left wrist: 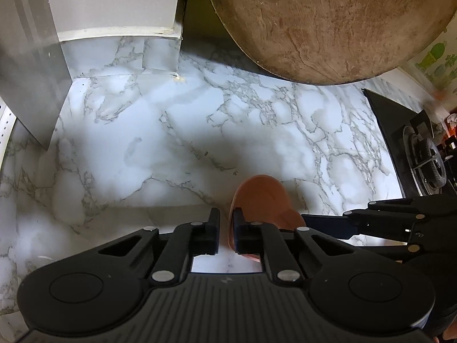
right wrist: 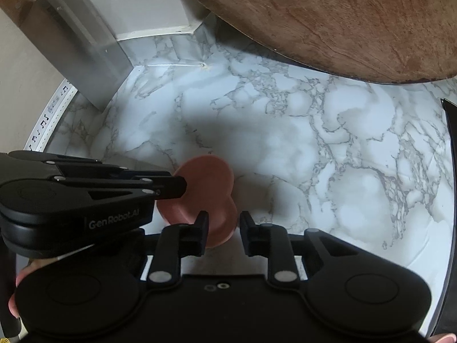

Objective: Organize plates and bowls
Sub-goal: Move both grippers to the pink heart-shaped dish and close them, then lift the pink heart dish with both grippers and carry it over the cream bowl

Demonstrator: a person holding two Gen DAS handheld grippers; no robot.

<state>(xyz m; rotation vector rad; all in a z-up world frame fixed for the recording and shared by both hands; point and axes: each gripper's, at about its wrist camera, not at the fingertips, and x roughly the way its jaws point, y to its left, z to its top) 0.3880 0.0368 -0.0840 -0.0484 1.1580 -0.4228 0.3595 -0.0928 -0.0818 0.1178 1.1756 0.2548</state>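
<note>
The pink bowl sits low at the near edge of the marble counter, caught on its rim by your left tool. From the left wrist view, that tool's two fingers stand close together with the bowl's edge pinched between them. From the right wrist view you see the same bowl with the left tool reaching in from the side and clamped on its rim. Your right tool hovers just at the bowl's near side, its fingers spread apart with nothing between them; the left finger overlaps the bowl in the view, though you cannot tell whether it touches. A large round wooden board leans at the back of the counter. A black stove lies off to the right, and a steel-clad column stands at the back left corner.
</note>
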